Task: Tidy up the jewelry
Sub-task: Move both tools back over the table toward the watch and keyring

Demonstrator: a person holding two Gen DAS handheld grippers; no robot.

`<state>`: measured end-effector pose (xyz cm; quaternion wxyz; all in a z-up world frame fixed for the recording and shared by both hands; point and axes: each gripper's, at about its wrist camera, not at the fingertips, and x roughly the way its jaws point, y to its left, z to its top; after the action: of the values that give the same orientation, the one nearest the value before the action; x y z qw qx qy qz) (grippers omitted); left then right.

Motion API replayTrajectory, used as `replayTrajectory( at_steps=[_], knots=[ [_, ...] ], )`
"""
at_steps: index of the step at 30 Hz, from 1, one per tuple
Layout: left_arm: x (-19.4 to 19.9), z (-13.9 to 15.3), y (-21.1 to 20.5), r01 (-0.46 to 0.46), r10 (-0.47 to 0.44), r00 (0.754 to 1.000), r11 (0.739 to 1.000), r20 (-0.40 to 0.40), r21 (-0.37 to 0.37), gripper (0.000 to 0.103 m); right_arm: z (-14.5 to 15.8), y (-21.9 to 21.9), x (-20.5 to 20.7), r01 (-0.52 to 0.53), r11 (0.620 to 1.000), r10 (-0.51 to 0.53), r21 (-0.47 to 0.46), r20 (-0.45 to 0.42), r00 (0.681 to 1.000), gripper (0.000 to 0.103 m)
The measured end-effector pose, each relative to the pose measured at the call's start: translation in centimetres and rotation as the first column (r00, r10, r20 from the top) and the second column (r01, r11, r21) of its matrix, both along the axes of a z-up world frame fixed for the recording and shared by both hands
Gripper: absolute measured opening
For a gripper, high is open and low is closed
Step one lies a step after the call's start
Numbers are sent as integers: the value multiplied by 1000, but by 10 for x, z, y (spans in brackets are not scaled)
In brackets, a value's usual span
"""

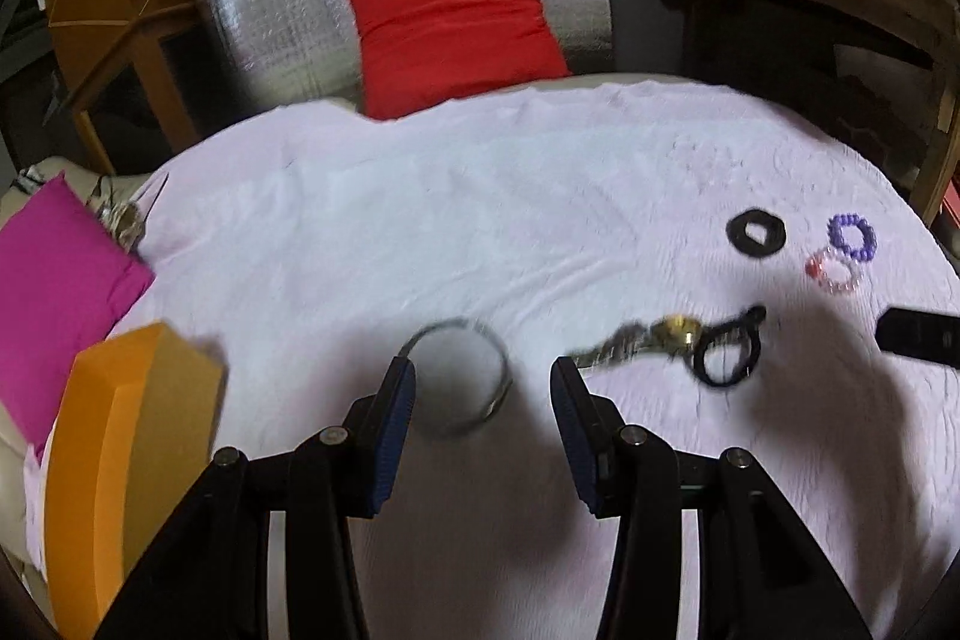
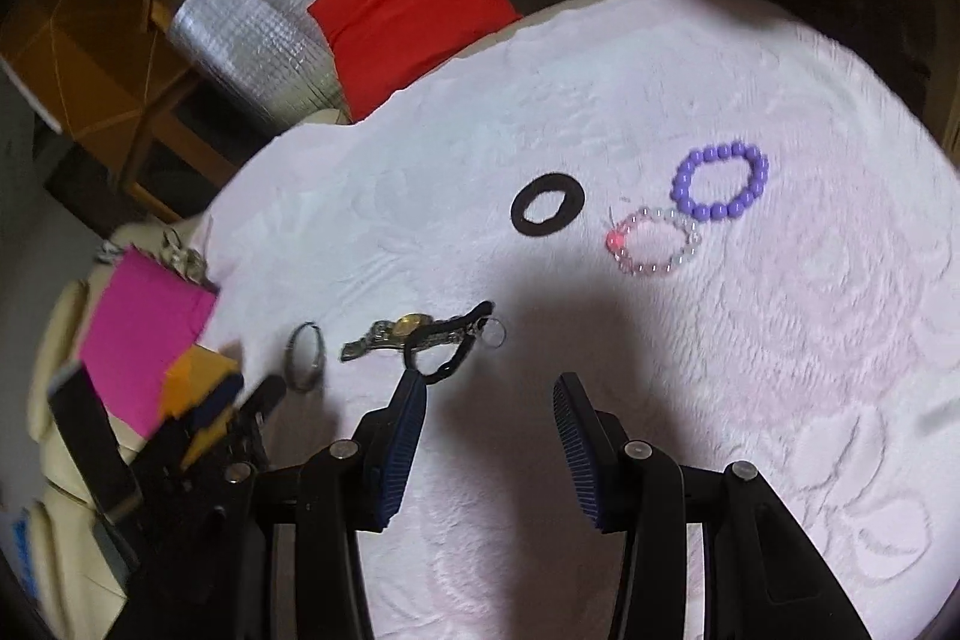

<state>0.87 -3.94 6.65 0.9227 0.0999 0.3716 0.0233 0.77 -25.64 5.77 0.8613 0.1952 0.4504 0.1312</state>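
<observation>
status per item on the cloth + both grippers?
left gripper: open, empty, over the silver bangle
right gripper: open, empty
silver bangle: flat on the cloth, loose
gold watch: laid out flat, black hair tie overlapping it
black hair tie: on the cloth
black ring: flat, apart
purple bead bracelet: closed loop, touching the pink one
pink bead bracelet: closed loop, flat

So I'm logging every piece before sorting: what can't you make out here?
- Watch: motion blur in both wrist views hides its dial and band detail.
- Orange box: left wrist view, cut off by the frame edge, contents unseen.
- Small metal items: right wrist view, blurred, partly behind the pink cushion.
</observation>
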Motion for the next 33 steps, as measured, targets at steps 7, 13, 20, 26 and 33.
replayTrajectory(
  at_steps=[7,13,20,26,33],
  knots=[
    [30,-16,-12,55,-55,998,997,-5,47,48,9,13,-4,61,965,-44,-254,72,996,48],
    [37,-21,-14,79,-79,997,995,-9,56,48,11,11,-2,102,947,-76,-304,96,992,48],
    [37,-19,-24,128,-129,992,990,14,63,48,12,14,-3,115,939,-84,-325,108,991,48],
    [36,-21,-32,172,-174,985,983,24,63,48,8,15,1,119,938,-90,-326,101,991,48],
    [45,-36,-34,213,-212,976,977,-37,10,15,4,14,4,119,940,-93,-319,96,991,48]
  ],
)
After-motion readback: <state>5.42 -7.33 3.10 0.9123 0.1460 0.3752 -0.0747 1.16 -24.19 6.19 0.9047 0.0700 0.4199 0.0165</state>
